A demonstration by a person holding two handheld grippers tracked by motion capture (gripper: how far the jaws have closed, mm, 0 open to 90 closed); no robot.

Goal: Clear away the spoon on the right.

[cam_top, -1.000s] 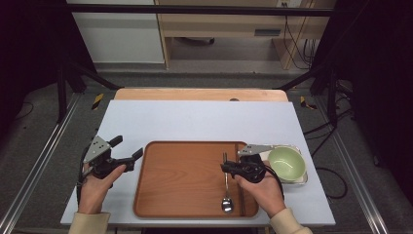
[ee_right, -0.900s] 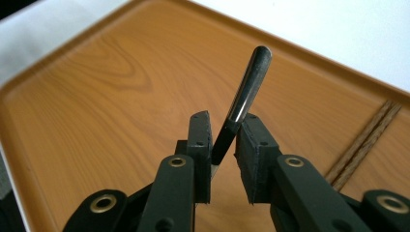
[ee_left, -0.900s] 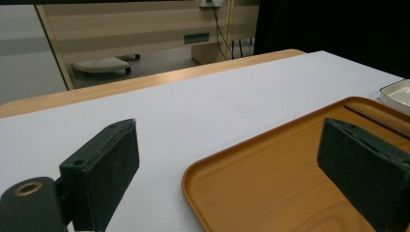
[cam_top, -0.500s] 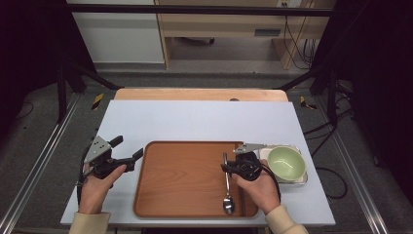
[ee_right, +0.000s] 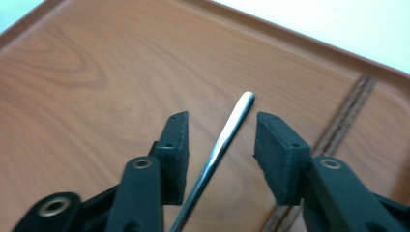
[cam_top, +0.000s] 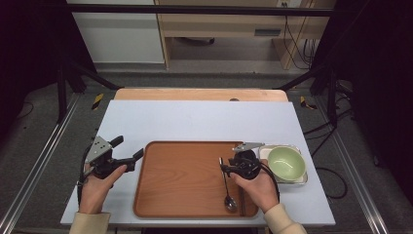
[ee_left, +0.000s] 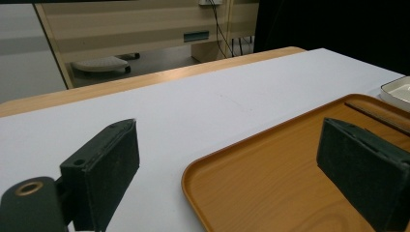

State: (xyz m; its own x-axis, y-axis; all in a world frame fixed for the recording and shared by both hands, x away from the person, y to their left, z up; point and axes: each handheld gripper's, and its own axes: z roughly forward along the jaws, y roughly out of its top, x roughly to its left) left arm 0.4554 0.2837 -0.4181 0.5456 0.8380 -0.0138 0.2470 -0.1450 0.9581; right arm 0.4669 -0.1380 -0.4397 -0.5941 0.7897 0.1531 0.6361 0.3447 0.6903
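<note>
Worktop: a pale grey-white rectangular worktop (cam_top: 195,122) with a light wooden strip along its far edge is carrying everything; it is also showing in the left gripper view (ee_left: 193,111).
Tray: a brown rectangular wooden tray with rounded corners (cam_top: 180,180) is lying on the worktop's near half, and is serving as the landmark here; its corner is showing in the left gripper view (ee_left: 270,183) and its grain in the right gripper view (ee_right: 96,63).
Dish and bowl: a shallow white rectangular dish (cam_top: 265,152) is sitting just beside the tray's right edge, with a pale green round bowl (cam_top: 286,163) sitting in it.
Left gripper: the black two-jaw left gripper (cam_top: 130,151) is hovering just off the tray's left edge in the person's left hand (cam_top: 97,183); its jaws are standing wide apart with nothing between them, one over the tray's corner and one over the bare worktop (ee_left: 227,169).
Right gripper: the black right gripper (cam_top: 223,168), in the person's right hand (cam_top: 258,187), is sitting over the tray's right part; its jaws are parted (ee_right: 220,140) on either side of the spoon's handle, with gaps showing on both sides.
Spoon: a slim silver metal spoon (cam_top: 227,187) is lying on the tray's right part, bowl end toward the near edge; its handle (ee_right: 222,140) is running between the right jaws.
Dark strip: a thin dark strip (ee_right: 345,116) is lying on the tray just right of the spoon.
</note>
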